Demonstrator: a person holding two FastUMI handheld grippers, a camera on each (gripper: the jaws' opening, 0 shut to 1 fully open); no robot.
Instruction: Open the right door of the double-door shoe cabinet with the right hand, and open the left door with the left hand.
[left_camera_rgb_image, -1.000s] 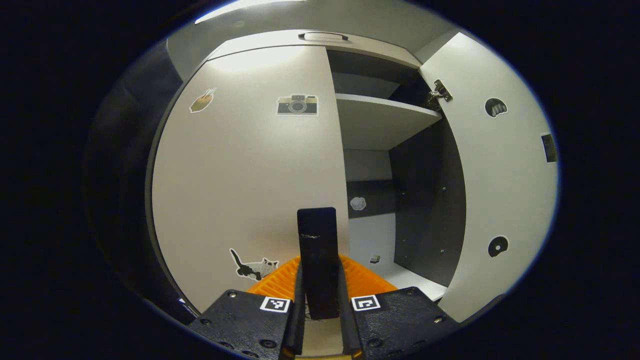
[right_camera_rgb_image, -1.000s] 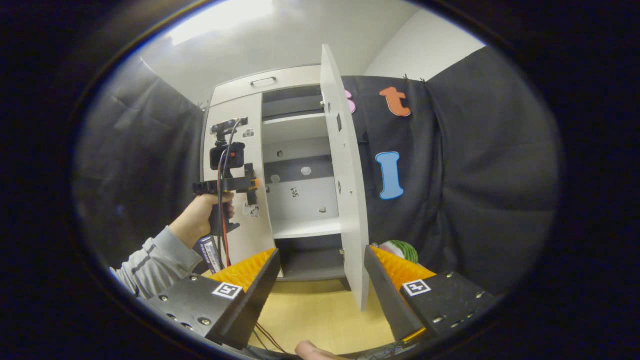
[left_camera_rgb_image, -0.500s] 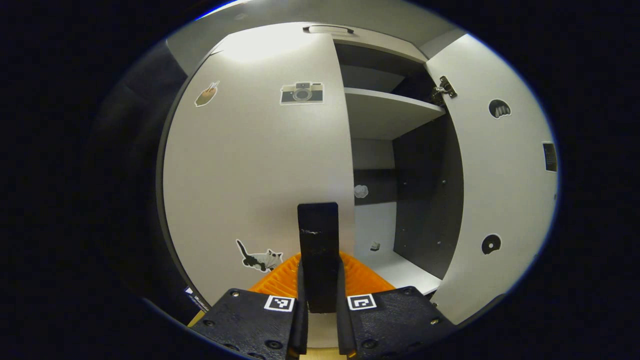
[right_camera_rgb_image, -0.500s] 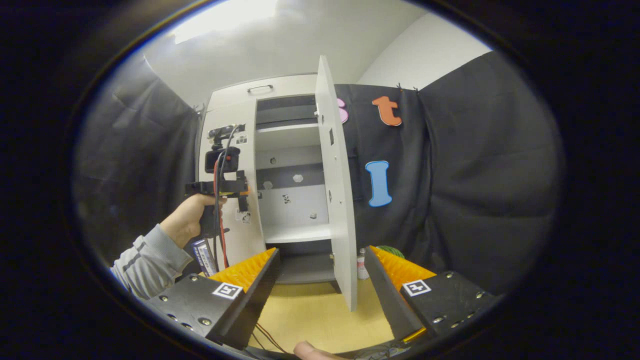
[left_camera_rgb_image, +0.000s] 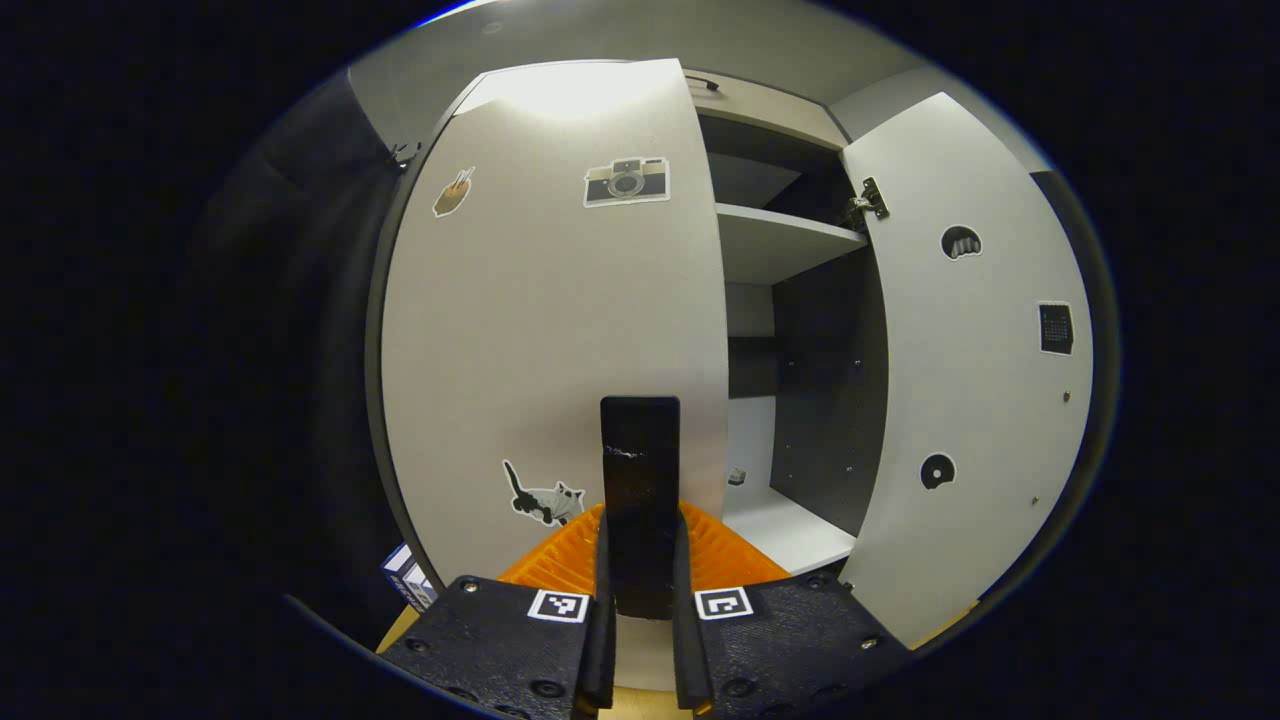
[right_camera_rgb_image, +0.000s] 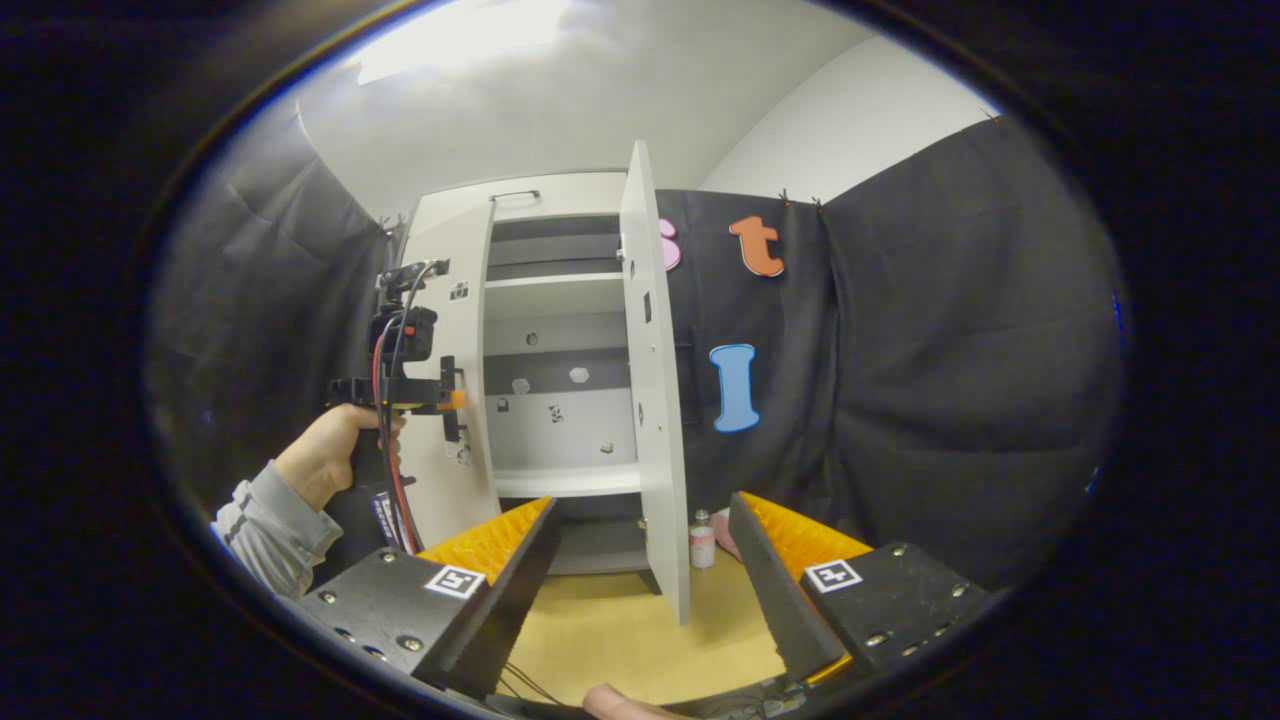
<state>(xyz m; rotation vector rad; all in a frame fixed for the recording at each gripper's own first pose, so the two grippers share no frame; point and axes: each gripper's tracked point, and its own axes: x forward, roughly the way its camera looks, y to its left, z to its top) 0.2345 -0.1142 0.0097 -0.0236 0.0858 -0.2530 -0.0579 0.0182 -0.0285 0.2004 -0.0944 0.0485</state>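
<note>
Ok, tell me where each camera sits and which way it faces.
Left gripper view: rides the left gripper, close to the left door; its shut fingers show.
Right gripper view: rides the right gripper, farther back, facing the cabinet; spread fingers and a hand show.
Shared: left door, open right door, shelves.

The left gripper (left_camera_rgb_image: 640, 520), fingers pressed together, is held level by a hand (right_camera_rgb_image: 322, 458) in a grey sleeve (right_camera_rgb_image: 262, 520), while the right gripper (right_camera_rgb_image: 640, 570) gapes wide, empty.
</note>
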